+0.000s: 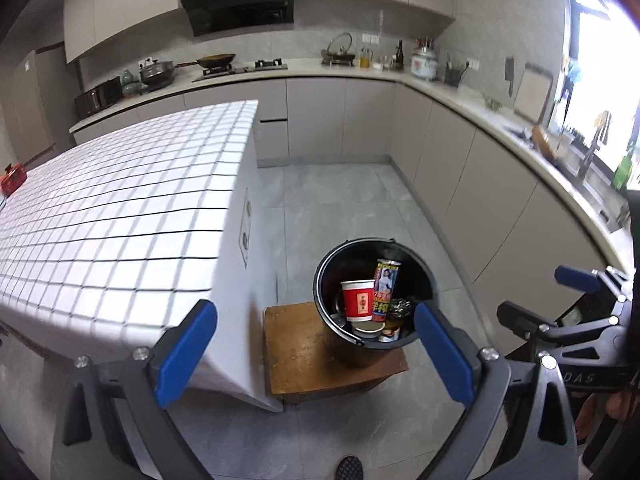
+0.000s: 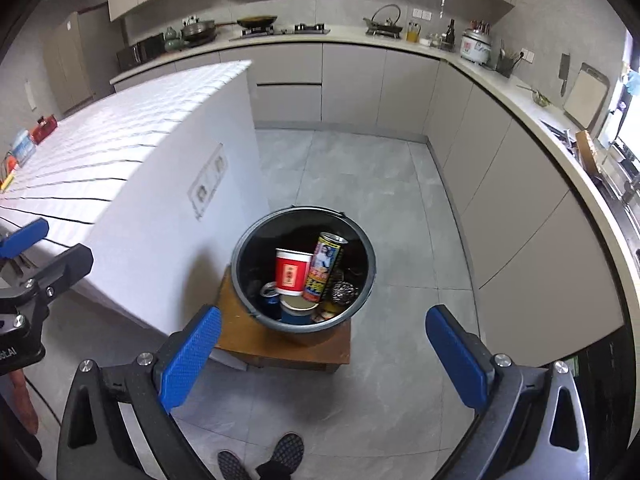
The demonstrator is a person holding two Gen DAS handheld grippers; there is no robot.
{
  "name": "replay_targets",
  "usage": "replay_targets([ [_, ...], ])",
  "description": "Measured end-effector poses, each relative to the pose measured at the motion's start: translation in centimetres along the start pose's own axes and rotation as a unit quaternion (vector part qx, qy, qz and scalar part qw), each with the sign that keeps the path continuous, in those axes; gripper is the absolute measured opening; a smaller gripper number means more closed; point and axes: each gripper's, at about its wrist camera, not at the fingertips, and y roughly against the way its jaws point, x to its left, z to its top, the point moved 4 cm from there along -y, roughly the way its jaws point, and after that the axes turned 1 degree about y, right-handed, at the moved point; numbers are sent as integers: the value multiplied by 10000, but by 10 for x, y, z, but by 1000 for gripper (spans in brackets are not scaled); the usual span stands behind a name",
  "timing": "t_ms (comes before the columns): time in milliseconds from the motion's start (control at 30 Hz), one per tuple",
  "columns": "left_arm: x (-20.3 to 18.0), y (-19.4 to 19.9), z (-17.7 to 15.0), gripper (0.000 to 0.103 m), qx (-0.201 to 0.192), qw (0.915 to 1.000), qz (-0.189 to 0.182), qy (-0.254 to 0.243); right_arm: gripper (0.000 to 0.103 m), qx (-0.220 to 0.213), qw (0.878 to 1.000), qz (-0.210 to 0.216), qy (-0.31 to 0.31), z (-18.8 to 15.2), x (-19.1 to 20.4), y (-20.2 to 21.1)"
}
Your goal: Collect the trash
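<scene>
My left gripper point(image 1: 316, 354) hangs above the kitchen floor with its blue pads spread wide and nothing between them; my right gripper point(image 2: 324, 354) is likewise spread and empty, held just beside the left one, whose frame shows at the left edge of the right wrist view. Below and ahead of both tools stands the black bucket point(image 2: 244, 276), set on a small wooden stool point(image 2: 248, 336) whose top it nearly covers on the far right side; the stool sits against the near corner of the white island. Inside the bucket I see the collected trash: a red paper cup point(image 2: 291, 273) standing upright at the middle, a tall printed can point(image 2: 325, 268) leaning just beside it on the right, a crumpled metallic wad point(image 2: 343, 292) against the right wall, a blue can point(image 2: 271, 298) low on the left, and a round lid or cup bottom point(image 2: 298, 305) at the front. The island's tabletop point(image 1: 120, 208), covered in a white grid-patterned cloth, stretches off to the left; a red object point(image 1: 13, 178) lies near its far left edge. A person's dark shoes point(image 2: 286, 450) show at the bottom of the right wrist view.
</scene>
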Motion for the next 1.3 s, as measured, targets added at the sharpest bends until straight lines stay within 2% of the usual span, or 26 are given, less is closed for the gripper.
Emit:
replay_targets([
  [167,15,38,-1,100,-334,9994,24,39,103,-223,9997,-76,-2,-13,21,42],
  [500,23,64,-4,100,-643,9979,-104,54,103,-550,9985,-46,-5,-24,48,89],
  [1300,21,82,-7,100,-806,9967,-58,45,103,-683,9977,17,5,-24,53,102],
])
